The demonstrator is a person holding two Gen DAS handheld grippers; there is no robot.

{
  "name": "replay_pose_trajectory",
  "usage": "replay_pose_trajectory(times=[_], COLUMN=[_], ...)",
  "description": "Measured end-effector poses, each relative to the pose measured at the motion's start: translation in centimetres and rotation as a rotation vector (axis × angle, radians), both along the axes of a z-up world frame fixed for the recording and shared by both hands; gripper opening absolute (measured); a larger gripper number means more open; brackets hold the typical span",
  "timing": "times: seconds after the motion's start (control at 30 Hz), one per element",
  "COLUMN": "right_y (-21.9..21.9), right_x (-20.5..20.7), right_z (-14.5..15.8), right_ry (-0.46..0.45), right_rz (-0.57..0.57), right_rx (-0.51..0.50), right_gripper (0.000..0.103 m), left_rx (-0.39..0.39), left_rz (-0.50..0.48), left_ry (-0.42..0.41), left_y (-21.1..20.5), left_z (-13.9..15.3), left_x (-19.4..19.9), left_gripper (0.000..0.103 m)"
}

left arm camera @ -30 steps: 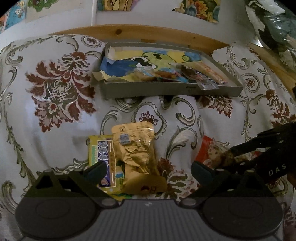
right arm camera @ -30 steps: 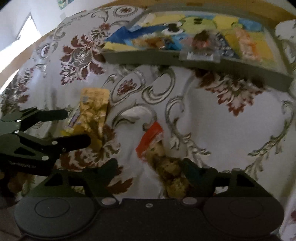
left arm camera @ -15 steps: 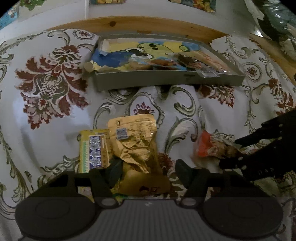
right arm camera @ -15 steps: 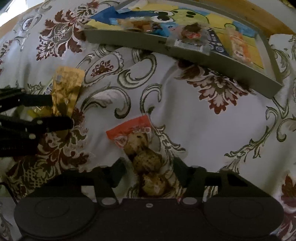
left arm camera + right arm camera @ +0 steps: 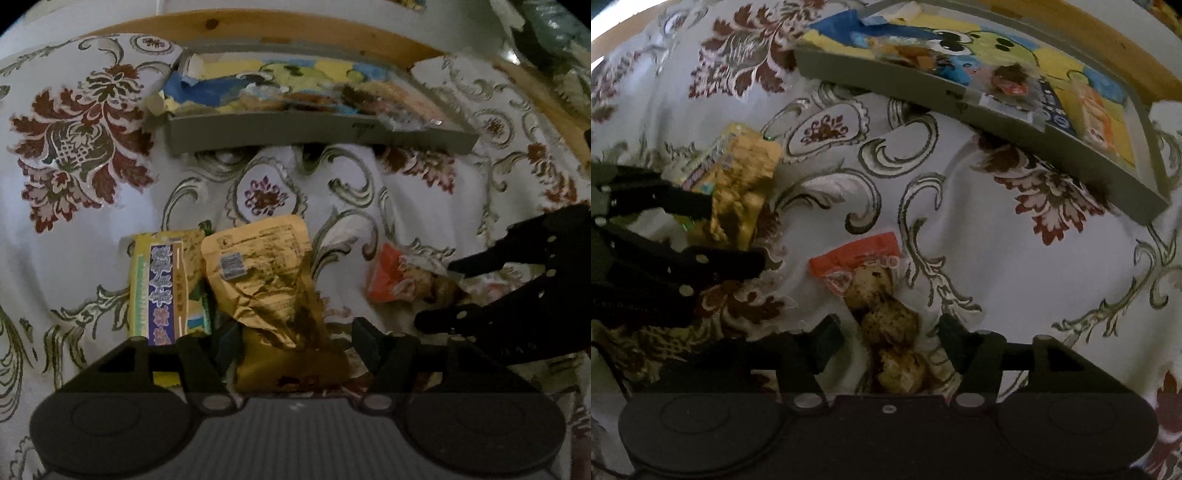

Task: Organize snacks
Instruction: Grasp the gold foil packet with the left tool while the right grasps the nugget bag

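Observation:
A crumpled gold pouch (image 5: 266, 280) lies on the flowered cloth, and my left gripper (image 5: 297, 341) is shut on its near end, one finger against each side. A yellow packet with a blue strip (image 5: 162, 280) lies partly under the pouch on its left. My right gripper (image 5: 890, 339) is shut on a clear packet of brown cookies with an orange top (image 5: 875, 284). From the right wrist, the left gripper (image 5: 735, 230) shows at the left edge, holding the gold pouch (image 5: 742, 192). From the left wrist, the right gripper (image 5: 437, 293) shows at the right, pinching the cookie packet (image 5: 402, 277).
A shallow grey tray (image 5: 295, 129) with a cartoon-print bottom stands beyond both packets and holds several snack packs. In the right wrist view the tray (image 5: 1034, 136) runs across the upper right. A wooden edge (image 5: 295, 26) and a wall lie behind it.
Both grippers narrowed from wide open onto their packets and moved forward and down. The right gripper's view swung so the tray now sits at an angle.

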State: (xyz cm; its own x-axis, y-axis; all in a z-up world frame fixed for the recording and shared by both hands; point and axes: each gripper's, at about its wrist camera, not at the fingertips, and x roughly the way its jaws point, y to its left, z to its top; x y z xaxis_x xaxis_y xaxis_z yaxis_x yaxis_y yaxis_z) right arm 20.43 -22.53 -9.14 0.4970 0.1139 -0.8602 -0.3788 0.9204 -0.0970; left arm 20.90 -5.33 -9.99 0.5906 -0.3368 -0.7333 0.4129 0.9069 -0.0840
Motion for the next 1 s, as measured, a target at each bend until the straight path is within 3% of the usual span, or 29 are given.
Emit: replay_pose_trajectory(times=[0.17,0.4,0.83,1.0], right_y=[0.1,0.7,1.8,1.7], right_x=[0.0,-0.5,-1.7,-2.1], right_z=[0.0,0.0,0.0,0.6], right_ry=[-0.004,-0.075,-0.155,-0.187], right_rz=[-0.007,0.014,0.089,0.088], right_rx=[-0.004,-0.041,-0.146,-0.131], right_gripper=[0.057,0.046,0.044,0.044], left_rx=[0.021,-0.013,-0.038,-0.064], left_rz=[-0.007,0.027,0.022,0.036], left_ry=[-0.010,0.005,-0.023,-0.028], left_y=[-0.2,0.1,-0.8,-0.7], left_z=[-0.2,0.0,1.0,1.4], left_x=[-0.1,0.0,-1.2,-1.4], left_gripper=[0.057,0.054,0.054,0.054])
